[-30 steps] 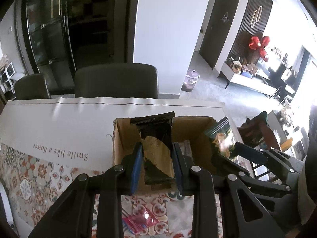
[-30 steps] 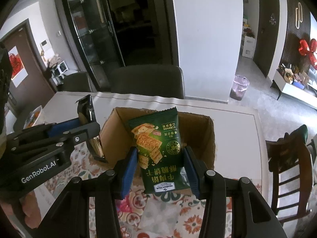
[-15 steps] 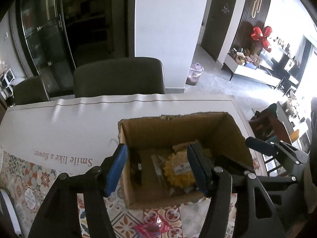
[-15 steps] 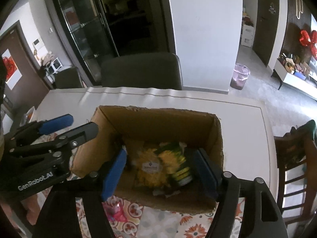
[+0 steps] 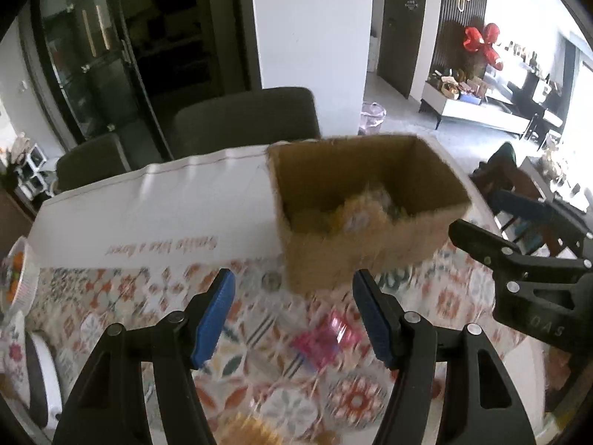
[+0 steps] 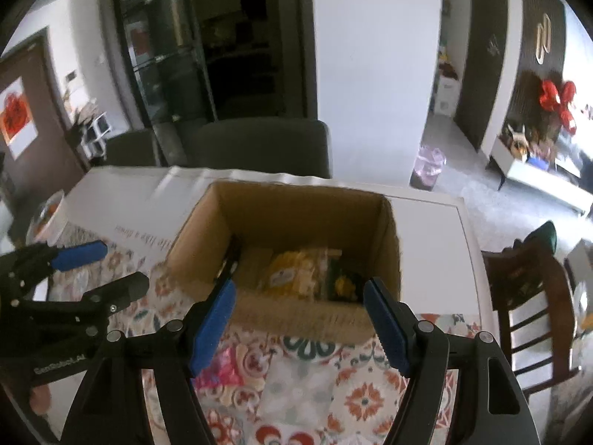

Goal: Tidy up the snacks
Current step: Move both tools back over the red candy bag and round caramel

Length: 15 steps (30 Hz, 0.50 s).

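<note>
Both grippers, left (image 5: pixel 292 313) and right (image 6: pixel 298 319), stood spread and empty near the table's (image 6: pixel 426 215) patterned part. Snacks (image 6: pixel 296 276) lay in the box (image 6: pixel 207 230) toward its far edge; a pink packet (image 5: pixel 322 341) remained outside, presumably next.

Cardboard box (image 6: pixel 207 244) on table (image 6: pixel 430 222), snack packets (image 6: pixel 296 274) inside; one packet (image 6: pixel 218 371) on cloth before it; chair (image 6: pixel 259 144) behind.

We are carrying two black grippers, left gripper (image 5: pixel 292 311) and right gripper (image 6: pixel 300 319), each showing blue ribbed pads (image 5: pixel 215 315), silver screws and white lettering.
</note>
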{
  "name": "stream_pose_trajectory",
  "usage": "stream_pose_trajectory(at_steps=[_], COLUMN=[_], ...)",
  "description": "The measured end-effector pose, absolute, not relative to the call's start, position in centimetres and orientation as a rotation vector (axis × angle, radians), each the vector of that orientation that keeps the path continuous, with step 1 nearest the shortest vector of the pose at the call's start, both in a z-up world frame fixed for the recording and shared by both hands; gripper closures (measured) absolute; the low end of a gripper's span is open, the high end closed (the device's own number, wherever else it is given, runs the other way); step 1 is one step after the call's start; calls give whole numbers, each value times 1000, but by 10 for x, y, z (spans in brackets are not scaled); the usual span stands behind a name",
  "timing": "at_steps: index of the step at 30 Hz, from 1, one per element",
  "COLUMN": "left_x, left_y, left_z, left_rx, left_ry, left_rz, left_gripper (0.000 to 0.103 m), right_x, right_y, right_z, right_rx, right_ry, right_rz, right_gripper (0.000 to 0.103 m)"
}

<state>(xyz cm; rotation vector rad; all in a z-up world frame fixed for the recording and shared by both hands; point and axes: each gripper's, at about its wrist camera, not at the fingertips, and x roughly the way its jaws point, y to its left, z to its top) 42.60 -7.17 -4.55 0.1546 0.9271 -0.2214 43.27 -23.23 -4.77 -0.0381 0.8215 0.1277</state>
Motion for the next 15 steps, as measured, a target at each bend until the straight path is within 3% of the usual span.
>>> stream_pose_trajectory(at_steps=[15], left_x=[291], left_y=[14], left_z=[-97], left_rx=[57], left_ry=[963], left_rz=[-46], left_gripper=[38], right_x=[336], right_y=[-151], right_z=[-120], right_rx=[-110], right_ry=[989], right_rz=[349], right_gripper=[31])
